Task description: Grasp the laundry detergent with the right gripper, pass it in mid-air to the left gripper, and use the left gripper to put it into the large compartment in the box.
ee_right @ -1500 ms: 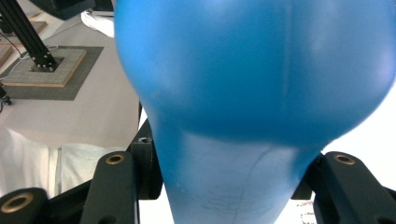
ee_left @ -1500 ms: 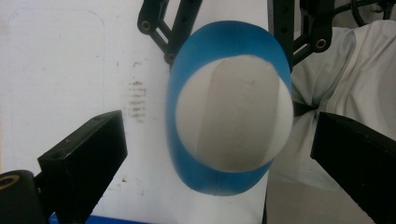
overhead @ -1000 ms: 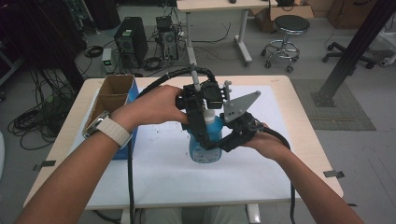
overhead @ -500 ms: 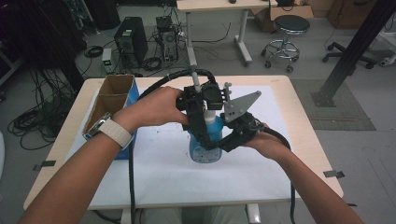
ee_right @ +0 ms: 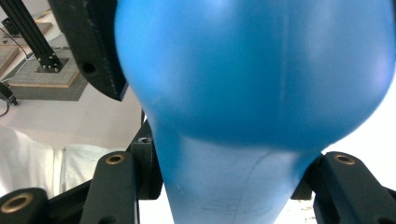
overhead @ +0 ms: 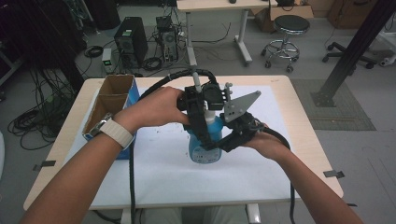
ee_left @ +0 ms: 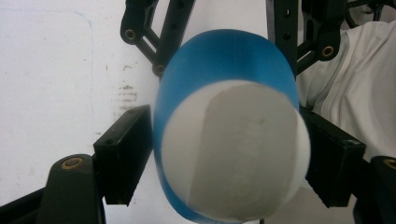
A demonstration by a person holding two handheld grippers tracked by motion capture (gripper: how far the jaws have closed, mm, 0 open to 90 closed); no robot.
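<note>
Bottle (overhead: 204, 144) mid-table, both grippers clamped, edges well apart

We see both forearms reach in from below and meet at mid-table. The left hand (overhead: 156, 107), a pale band on its wrist, carries the left gripper (overhead: 201, 133) pointing down; its jaws have just been closing. The right hand (overhead: 266, 143) holds the right gripper (overhead: 219, 142) level from the side, jaws clamped.

A lab: behind the desk (overhead: 299, 140) stand computer towers (overhead: 130, 44), tangled cables (overhead: 32, 121), a stool (overhead: 290, 28).
</note>
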